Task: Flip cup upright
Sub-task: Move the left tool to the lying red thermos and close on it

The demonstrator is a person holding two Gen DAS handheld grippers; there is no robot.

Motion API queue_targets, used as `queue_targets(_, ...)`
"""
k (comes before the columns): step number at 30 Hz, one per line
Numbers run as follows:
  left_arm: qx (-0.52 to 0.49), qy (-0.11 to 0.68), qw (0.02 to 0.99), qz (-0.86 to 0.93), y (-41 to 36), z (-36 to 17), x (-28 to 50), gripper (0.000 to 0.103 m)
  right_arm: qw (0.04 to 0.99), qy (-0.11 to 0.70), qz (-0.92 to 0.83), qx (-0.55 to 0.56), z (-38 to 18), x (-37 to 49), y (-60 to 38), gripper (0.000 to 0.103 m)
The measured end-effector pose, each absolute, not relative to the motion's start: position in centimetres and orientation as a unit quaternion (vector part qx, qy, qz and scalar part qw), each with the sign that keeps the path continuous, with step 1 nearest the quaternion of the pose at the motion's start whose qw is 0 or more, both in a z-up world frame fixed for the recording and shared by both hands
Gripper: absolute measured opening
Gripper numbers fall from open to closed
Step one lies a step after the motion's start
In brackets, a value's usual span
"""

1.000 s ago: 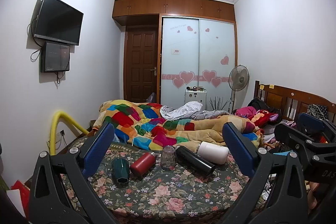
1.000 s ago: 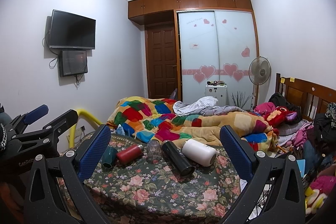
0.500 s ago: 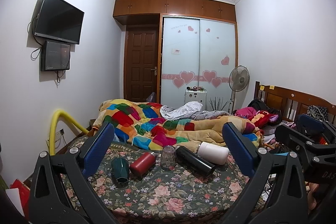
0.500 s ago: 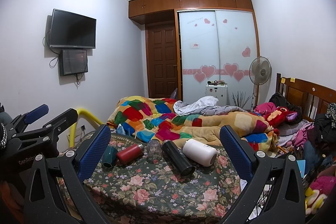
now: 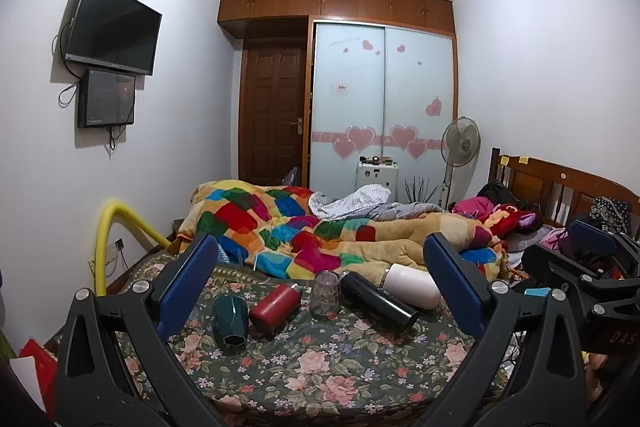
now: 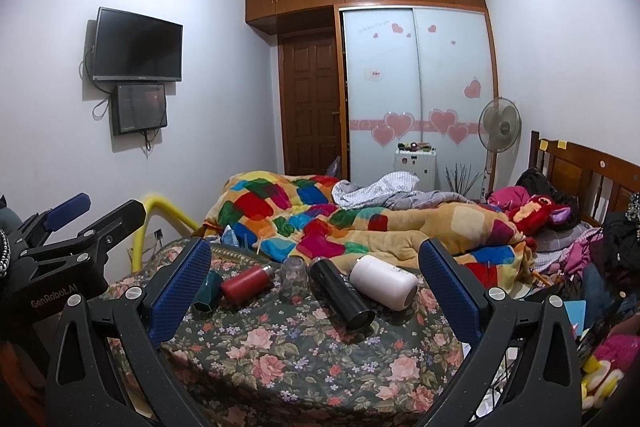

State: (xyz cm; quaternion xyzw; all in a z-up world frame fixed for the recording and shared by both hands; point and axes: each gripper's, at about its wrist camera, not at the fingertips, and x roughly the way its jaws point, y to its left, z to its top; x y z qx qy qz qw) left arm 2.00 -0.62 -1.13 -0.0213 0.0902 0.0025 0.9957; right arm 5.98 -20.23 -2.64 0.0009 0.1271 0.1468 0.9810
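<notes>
Left wrist view: the left tool (image 5: 320, 281) is spread wide, empty, above a floral-cloth tabletop (image 5: 320, 359). A faceted dark green cup (image 5: 230, 319) lies on its side beside a red flask (image 5: 275, 306), an inverted clear glass (image 5: 325, 294), a glossy black flask (image 5: 378, 301) and a white cylinder bottle (image 5: 412, 285).

Right wrist view: the right tool (image 6: 314, 277) is also spread wide, empty; the green cup (image 6: 207, 295) lies partly behind its left finger.

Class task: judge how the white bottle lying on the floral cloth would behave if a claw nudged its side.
The white bottle lies on its side and is round, so it would probably roll. The black bottle beside it might stop a leftward roll. Its smooth-looking shell may slip in a loose grasp; the soft floral cloth could damp movement.
</notes>
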Motion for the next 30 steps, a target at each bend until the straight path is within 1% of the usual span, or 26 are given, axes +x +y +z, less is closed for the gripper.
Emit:
queue_targets(7,-0.025,0.126,0.991,0.019,0.7,-3.2,6.0,0.103,0.977,0.162,0.140,-0.001,-4.1,8.9,-19.9,0.103)
queue_targets(11,-0.023,0.170,0.985,0.028,1.7,-5.4,9.8,0.103,0.972,0.194,0.134,-0.003,-5.5,11.3,-19.9,0.103)
queue_targets(15,-0.008,0.236,0.971,0.029,3.0,-8.7,15.4,0.103,0.966,0.225,0.128,-0.005,-7.0,13.6,-20.1,0.103)
queue_targets(22,0.046,0.381,0.924,0.001,5.0,-16.3,25.8,0.103,0.957,0.265,0.116,-0.008,-9.4,16.8,-20.5,0.103)
queue_targets(25,0.045,0.434,0.899,-0.028,5.9,-19.0,29.3,0.094,0.954,0.279,0.112,-0.007,-10.3,18.0,-20.6,0.103)
queue_targets(26,0.048,0.446,0.893,-0.031,6.1,-19.6,30.2,0.090,0.952,0.285,0.111,-0.006,-10.5,18.6,-20.6,0.103)
queue_targets(30,0.064,0.482,0.872,-0.052,6.9,-21.6,34.2,0.085,0.946,0.305,0.109,-0.005,-11.6,19.9,-20.5,0.103)
